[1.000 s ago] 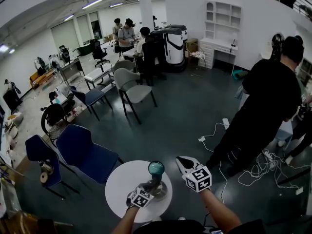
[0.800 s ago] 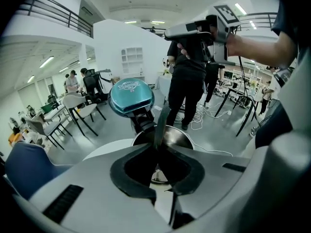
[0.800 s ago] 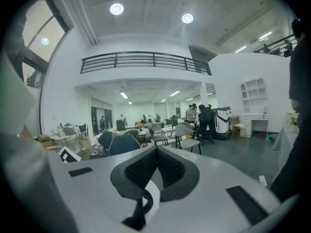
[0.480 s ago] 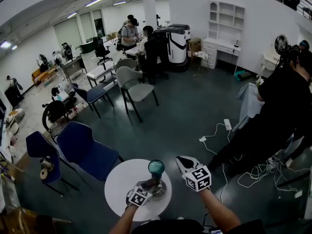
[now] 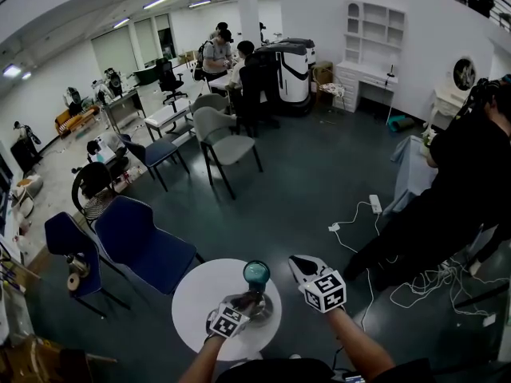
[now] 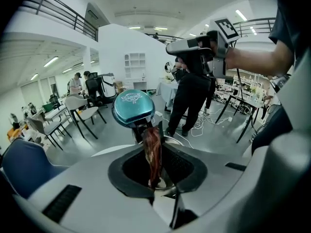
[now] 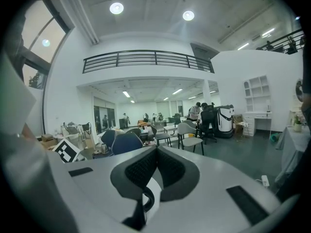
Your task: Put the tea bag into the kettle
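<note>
Change: left gripper (image 5: pixel 244 304) jaws have just been opening; bystander in black (image 5: pixel 459 190) now stands further right than a second ago.
Surface: small round white table (image 5: pixel 200 294), bearing a steel kettle (image 6: pixel 171 139) with its teal lid (image 6: pixel 133 108) tipped up.
Room: large hall, dark grey floor (image 5: pixel 303 182), blue chairs (image 5: pixel 144 242) beside the table, white cables (image 5: pixel 431 282) at right.
Left gripper: angled down over the kettle mouth, jaws apart; reddish-brown tea bag (image 6: pixel 152 154) hangs between the pads, neither visibly pressing it.
Right gripper (image 5: pixel 296 262): raised just right of the kettle, near level, jaws together, empty.
</note>
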Available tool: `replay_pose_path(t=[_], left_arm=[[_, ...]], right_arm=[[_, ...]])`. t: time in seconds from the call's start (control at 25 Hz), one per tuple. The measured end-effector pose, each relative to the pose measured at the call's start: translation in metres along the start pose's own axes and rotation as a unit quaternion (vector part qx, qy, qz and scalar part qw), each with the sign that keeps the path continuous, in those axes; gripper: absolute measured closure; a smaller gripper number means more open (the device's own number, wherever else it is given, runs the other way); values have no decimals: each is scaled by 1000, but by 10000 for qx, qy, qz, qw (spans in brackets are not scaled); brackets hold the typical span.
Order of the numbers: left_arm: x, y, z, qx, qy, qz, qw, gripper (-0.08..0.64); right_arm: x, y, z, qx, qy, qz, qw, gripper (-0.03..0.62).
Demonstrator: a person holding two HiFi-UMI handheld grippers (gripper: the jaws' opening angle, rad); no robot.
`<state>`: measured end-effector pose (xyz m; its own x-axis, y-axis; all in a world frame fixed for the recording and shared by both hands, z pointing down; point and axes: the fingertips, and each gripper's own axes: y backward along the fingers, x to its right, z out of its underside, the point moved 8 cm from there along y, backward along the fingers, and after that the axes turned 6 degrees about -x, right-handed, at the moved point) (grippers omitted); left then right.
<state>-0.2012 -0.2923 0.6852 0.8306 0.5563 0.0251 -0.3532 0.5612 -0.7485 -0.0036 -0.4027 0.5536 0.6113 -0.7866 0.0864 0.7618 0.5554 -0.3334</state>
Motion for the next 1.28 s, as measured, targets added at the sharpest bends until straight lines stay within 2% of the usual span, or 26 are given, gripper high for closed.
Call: replay_pose_path(t=[0.4, 0.56, 0.96, 1.28], left_arm=[[3, 11, -13, 132, -88, 18, 9999, 482], [4, 10, -14, 52, -90, 2, 9999, 514], [4, 8, -16, -93, -57, 64, 9999, 518], [4, -7, -15, -214, -206, 124, 9995, 518]], right_arm=[[2, 0, 4, -75, -4, -43, 10000, 575], [3, 1, 5, -89, -16, -70, 9999, 575], [4, 3, 8, -146, -27, -50, 9999, 575], [9, 1, 14, -176, -36, -38, 9998, 575]])
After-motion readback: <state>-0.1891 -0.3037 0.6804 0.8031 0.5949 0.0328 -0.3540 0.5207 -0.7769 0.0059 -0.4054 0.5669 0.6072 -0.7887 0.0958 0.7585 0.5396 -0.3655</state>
